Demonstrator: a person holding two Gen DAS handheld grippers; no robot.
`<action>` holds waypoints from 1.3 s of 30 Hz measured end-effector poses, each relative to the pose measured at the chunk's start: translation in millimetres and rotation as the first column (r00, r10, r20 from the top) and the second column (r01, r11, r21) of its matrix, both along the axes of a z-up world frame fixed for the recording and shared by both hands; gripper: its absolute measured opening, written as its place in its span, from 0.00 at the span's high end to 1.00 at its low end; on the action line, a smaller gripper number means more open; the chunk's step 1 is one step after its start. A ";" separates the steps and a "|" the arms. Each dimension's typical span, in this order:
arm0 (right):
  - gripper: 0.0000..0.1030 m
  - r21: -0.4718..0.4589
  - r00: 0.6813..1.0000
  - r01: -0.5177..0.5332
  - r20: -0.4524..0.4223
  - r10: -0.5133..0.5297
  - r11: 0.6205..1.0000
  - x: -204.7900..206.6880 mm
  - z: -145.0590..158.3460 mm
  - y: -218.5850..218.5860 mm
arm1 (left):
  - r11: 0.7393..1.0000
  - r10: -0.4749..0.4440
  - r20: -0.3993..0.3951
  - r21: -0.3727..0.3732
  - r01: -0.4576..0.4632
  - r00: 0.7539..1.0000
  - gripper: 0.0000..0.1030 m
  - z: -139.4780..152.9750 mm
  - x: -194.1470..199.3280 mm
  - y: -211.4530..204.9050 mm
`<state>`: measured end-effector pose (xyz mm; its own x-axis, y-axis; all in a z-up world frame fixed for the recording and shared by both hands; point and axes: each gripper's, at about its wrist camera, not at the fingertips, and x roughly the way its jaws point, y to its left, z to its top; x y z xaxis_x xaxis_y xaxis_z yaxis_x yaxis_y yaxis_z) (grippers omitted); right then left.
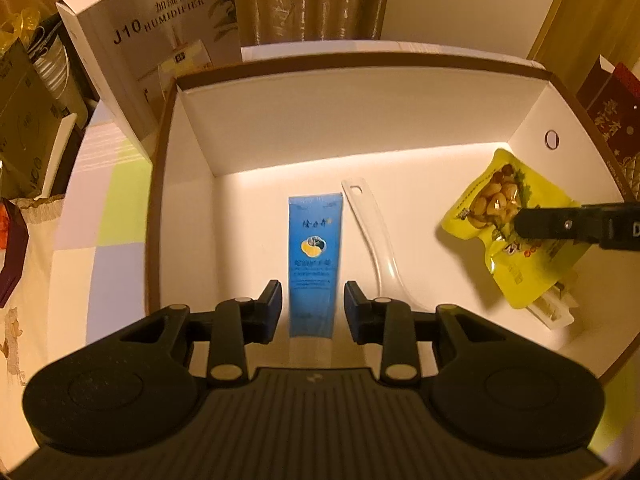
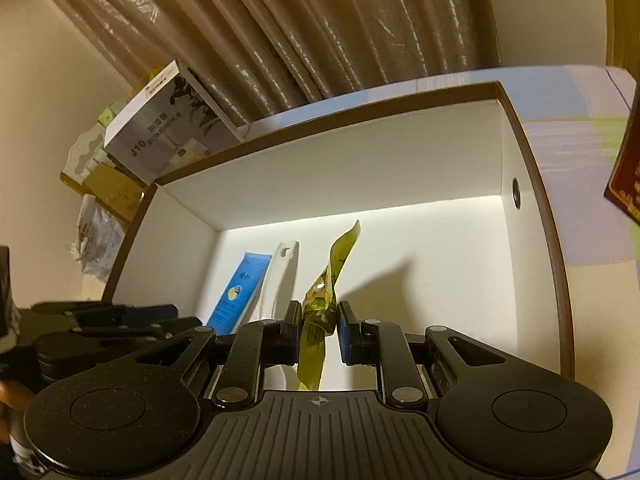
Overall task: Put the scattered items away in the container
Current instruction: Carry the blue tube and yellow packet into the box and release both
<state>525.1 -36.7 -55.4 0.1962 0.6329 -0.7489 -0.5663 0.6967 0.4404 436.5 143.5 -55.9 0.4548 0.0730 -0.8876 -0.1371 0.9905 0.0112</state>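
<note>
A white box with a brown rim [image 1: 360, 62] is the container; it also shows in the right wrist view [image 2: 320, 118]. A blue tube [image 1: 315, 256] lies on its floor, between the fingers of my open left gripper [image 1: 313, 308], which do not touch it. A white spoon [image 1: 374, 236] lies right of the tube. My right gripper [image 2: 319, 330] is inside the box with a yellow snack pouch [image 2: 320, 312] between its fingers; the jaws stand slightly apart around it. The pouch [image 1: 508, 224] shows at the box's right side. A white object [image 1: 554, 312] lies partly hidden under it.
A humidifier box [image 1: 160, 40] stands behind the container's left corner. A dark red box [image 1: 612, 120] stands to its right. Cardboard boxes and clutter [image 1: 24, 128] sit at the far left on a pastel checked tablecloth [image 1: 100, 220]. Curtains hang behind.
</note>
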 end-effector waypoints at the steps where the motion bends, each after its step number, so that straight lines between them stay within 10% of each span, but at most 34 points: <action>1: 0.80 -0.003 1.000 -0.004 0.008 0.004 1.000 -0.9 0.5 1.1 | 1.000 0.000 0.003 0.001 0.000 1.000 0.72 1.4 0.4 0.4; 6: 0.79 -0.015 0.998 -0.044 0.040 0.044 0.999 -4.6 2.6 7.5 | 1.000 -0.004 0.013 0.012 0.003 1.000 0.72 5.7 -0.6 0.0; 9: 0.00 -0.061 0.990 -0.076 0.111 0.083 0.995 -12.8 6.7 12.3 | 1.000 -0.002 0.014 0.011 0.002 1.000 0.71 7.1 -3.5 -0.8; 16: 0.00 -0.129 0.954 -0.177 0.223 0.202 0.976 -36.8 18.3 10.1 | 0.999 0.001 0.031 0.035 -0.002 1.000 0.36 15.9 -14.1 -6.8; 26: 0.00 -0.243 0.912 -0.194 0.313 0.266 0.950 -74.6 28.2 -6.4 | 0.999 0.017 0.059 0.046 -0.020 0.998 0.17 37.5 -45.1 -9.8; 39: 0.00 -0.157 0.926 -0.088 0.351 0.139 0.984 -107.0 59.3 -41.3 | 0.998 0.013 0.133 0.063 -0.021 0.991 0.08 69.9 -90.1 -34.5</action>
<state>418.1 -77.9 4.0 0.4006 0.5644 -0.7218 -0.7474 0.6570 0.0989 346.4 109.0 14.0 0.5665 0.1363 -0.8127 -0.1584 0.9859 0.0549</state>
